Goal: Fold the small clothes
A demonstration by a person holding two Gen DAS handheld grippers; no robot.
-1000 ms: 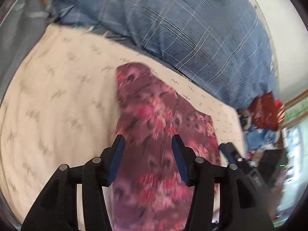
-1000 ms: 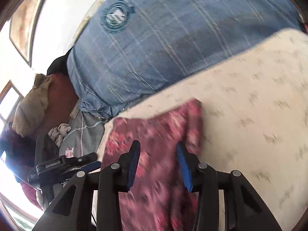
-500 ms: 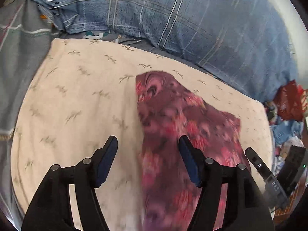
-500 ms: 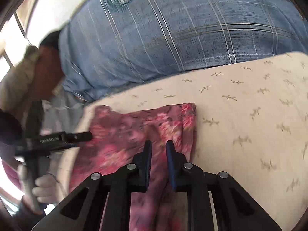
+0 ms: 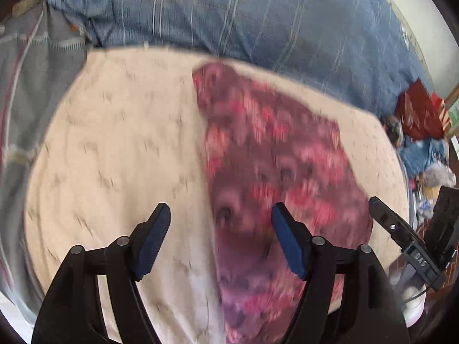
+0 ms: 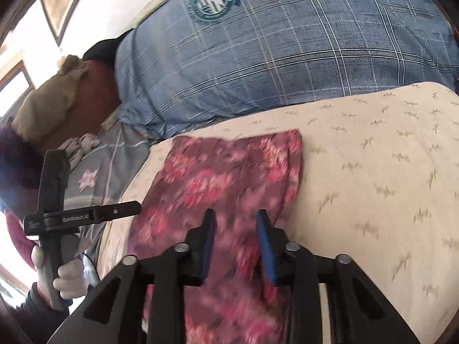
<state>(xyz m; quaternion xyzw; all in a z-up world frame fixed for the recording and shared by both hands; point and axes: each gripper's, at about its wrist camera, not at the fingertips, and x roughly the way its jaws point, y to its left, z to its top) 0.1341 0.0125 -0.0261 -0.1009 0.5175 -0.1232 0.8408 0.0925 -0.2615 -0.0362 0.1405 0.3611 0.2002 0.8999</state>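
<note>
A purple garment with pink flowers [image 5: 275,172] lies flat on a cream patterned cushion [image 5: 114,149]; the right wrist view shows the garment [image 6: 223,177] too. My left gripper [image 5: 221,215] hovers over the garment's left edge, jaws wide and still opening, nothing pinched. Over the near part of the cloth, my right gripper [image 6: 235,218] stands with a narrower gap, its jaws opening, and the pads do not press on the fabric. Each view catches the other gripper: the right gripper [image 5: 398,229] at the right edge, the left gripper [image 6: 83,215] held by a hand [image 6: 66,278].
A big blue plaid quilt [image 6: 287,51] bulges behind the cushion [image 6: 373,172]. A grey striped blanket [image 5: 25,86] lies to the left. A red bag [image 5: 418,111] and loose clutter sit off the cushion's right side. A framed picture [image 6: 66,3] hangs on the wall.
The left gripper's jaws have widened and it has shifted from over the garment's middle to its left edge. The right gripper's jaws narrowed, then spread again, above the cloth.
</note>
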